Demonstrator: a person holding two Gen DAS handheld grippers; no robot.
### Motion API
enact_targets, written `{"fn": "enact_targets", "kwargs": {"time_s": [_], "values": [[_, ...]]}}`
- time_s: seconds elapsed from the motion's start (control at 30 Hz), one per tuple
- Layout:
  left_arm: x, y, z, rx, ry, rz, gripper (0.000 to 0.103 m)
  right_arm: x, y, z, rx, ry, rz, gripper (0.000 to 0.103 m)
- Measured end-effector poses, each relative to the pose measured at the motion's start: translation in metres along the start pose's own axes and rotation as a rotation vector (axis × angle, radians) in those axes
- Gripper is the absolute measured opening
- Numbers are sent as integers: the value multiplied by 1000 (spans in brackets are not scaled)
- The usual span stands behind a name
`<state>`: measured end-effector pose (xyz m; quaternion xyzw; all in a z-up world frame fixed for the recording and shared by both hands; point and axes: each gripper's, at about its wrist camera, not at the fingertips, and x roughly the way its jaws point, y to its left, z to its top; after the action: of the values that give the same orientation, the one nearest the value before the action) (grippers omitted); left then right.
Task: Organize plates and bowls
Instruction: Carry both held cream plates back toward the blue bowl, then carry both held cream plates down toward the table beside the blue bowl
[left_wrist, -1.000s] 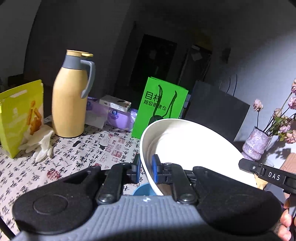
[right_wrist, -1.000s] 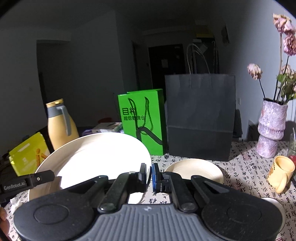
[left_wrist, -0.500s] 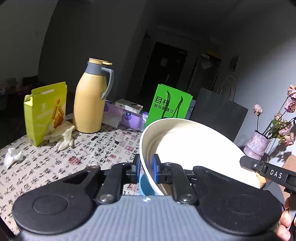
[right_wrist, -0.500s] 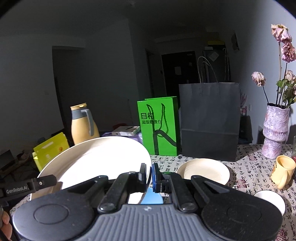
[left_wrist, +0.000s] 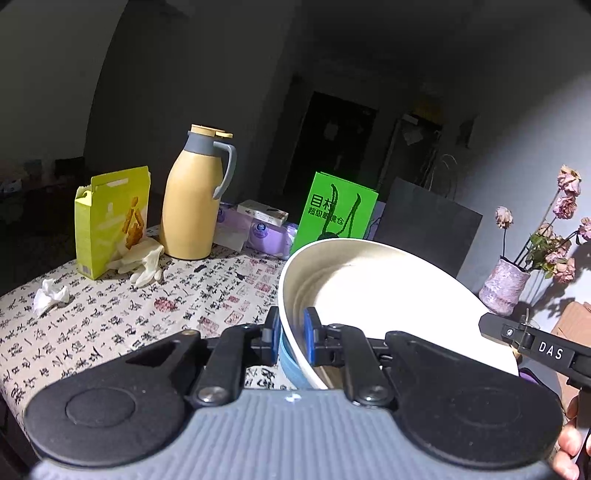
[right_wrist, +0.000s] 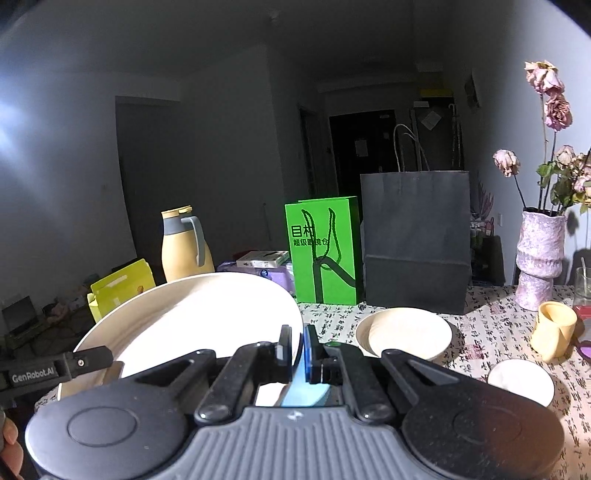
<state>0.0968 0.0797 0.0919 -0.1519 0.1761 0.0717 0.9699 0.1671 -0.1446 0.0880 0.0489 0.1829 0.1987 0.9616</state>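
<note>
A large cream plate with a blue underside (left_wrist: 388, 295) is held in the air between both grippers. My left gripper (left_wrist: 290, 338) is shut on its left rim. My right gripper (right_wrist: 297, 349) is shut on its right rim; the plate (right_wrist: 207, 321) fills the lower left of the right wrist view. A cream bowl (right_wrist: 404, 332) sits on the patterned tablecloth in front of the right gripper. A small white bowl (right_wrist: 521, 380) sits at the lower right.
A yellow thermos jug (left_wrist: 194, 199), a yellow box (left_wrist: 110, 218), white gloves (left_wrist: 142, 260), a green bag (right_wrist: 321, 249) and a black paper bag (right_wrist: 415, 240) stand at the back. A vase with flowers (right_wrist: 539, 258) and a yellow cup (right_wrist: 554, 328) are at the right.
Both grippers have risen with the plate and pulled back; more of the table shows below. The grip on the plate is unchanged.
</note>
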Motion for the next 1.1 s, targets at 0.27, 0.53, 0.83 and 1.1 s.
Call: {"fn": "enact_targets", "kwargs": {"time_s": [0.27, 0.53, 0.83, 1.1], "values": [[-16, -12, -15, 30, 13, -16, 13, -26, -10, -16, 22, -4, -16, 6], [-26, -31, -31, 60, 29, -44, 13, -53, -28, -31, 46, -6, -47, 6], [-34, -50, -49, 83, 51, -70, 13, -76, -47, -46, 70, -7, -76, 6], [-35, -60, -62, 101, 73, -84, 13, -87, -60, -61, 93, 0, -95, 6]]}}
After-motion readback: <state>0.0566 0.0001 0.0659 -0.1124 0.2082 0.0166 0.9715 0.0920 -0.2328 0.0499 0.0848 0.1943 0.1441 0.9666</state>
